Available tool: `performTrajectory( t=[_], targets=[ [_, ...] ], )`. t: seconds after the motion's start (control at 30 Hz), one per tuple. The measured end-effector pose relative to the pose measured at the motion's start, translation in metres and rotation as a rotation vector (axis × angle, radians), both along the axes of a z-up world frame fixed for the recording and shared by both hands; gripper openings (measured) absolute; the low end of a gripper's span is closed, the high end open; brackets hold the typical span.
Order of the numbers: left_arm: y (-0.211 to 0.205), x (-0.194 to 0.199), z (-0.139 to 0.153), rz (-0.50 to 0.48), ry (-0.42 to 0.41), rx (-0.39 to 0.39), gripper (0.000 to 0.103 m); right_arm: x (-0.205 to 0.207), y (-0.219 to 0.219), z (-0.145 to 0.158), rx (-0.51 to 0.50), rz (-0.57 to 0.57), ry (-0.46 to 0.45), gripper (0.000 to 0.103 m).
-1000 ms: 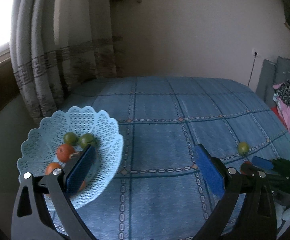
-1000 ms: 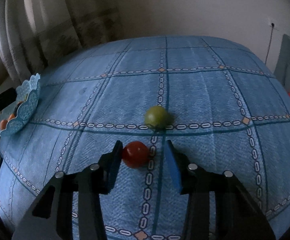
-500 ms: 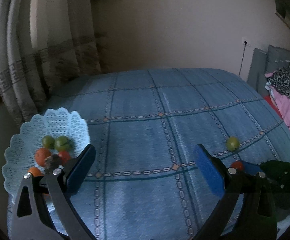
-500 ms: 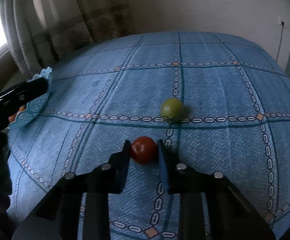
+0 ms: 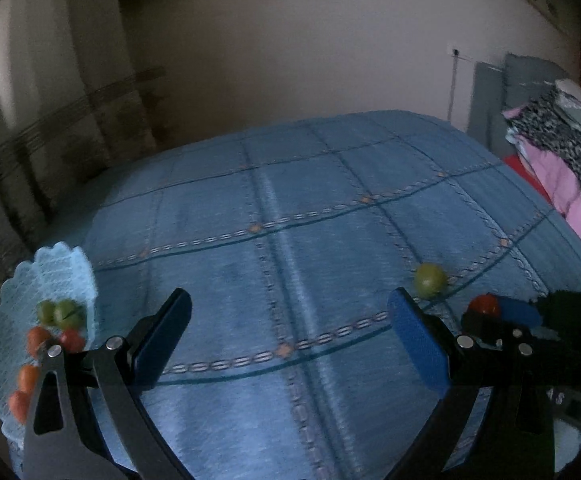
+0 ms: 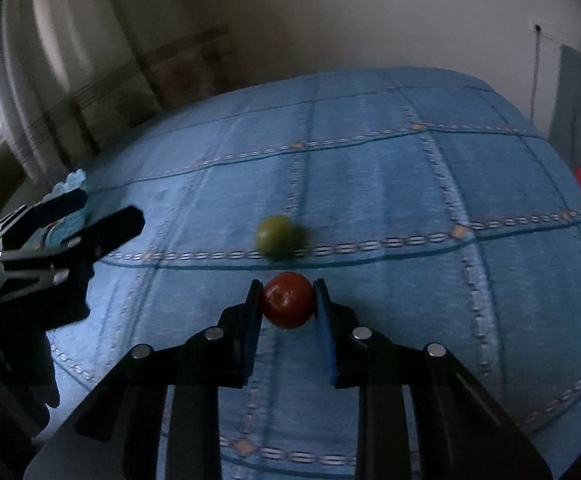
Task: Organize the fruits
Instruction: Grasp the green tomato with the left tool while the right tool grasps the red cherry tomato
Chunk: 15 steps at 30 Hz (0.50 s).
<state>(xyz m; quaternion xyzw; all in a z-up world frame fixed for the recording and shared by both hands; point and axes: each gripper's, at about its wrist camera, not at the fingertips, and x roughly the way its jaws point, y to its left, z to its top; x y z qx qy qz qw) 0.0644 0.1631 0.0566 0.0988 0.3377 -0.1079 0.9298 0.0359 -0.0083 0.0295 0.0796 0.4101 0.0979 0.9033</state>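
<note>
My right gripper (image 6: pixel 288 300) is shut on a red fruit (image 6: pixel 288 301), held just above the blue bedspread (image 6: pixel 390 184); in the left wrist view the same red fruit (image 5: pixel 484 304) shows at the tip of that gripper. A green fruit (image 6: pixel 274 235) lies on the bedspread just beyond it, also seen as the green fruit (image 5: pixel 429 279) at the right. My left gripper (image 5: pixel 288 334) is open with nothing between its blue pads. The light blue lace basket (image 5: pixel 62 276) sits at the left edge of the bed, holding several green and orange-red fruits.
Curtains (image 5: pixel 50 120) hang behind the bed's left side. A pile of pink and patterned clothes (image 5: pixel 562 152) lies off the right edge. The left gripper's black body (image 6: pixel 50 240) reaches in at the left of the right wrist view, in front of the basket.
My right gripper closed on the red fruit and lifted it slightly. My left gripper drew back out of the basket and swung right, so the basket now sits further left in its view.
</note>
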Motion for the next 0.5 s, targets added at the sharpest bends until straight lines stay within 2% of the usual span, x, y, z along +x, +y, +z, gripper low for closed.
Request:
performTrajectory(
  t=[0.13, 0.3, 0.5],
  targets=[
    [-0.025, 0.003, -0.008, -0.066, 0.012, 0.019, 0.098, 0.004, -0.026, 0.002, -0.002, -0.057, -0.007, 0.026],
    [-0.051, 0.009, -0.02, -0.137, 0.061, 0.015, 0.084, 0.007, -0.053, 0.007, 0.016, -0.121, -0.025, 0.026],
    [-0.069, 0.017, -0.036, -0.195, 0.122, -0.01, 0.067, 0.013, -0.061, 0.009, 0.029, -0.143, -0.024, 0.026]
  ],
)
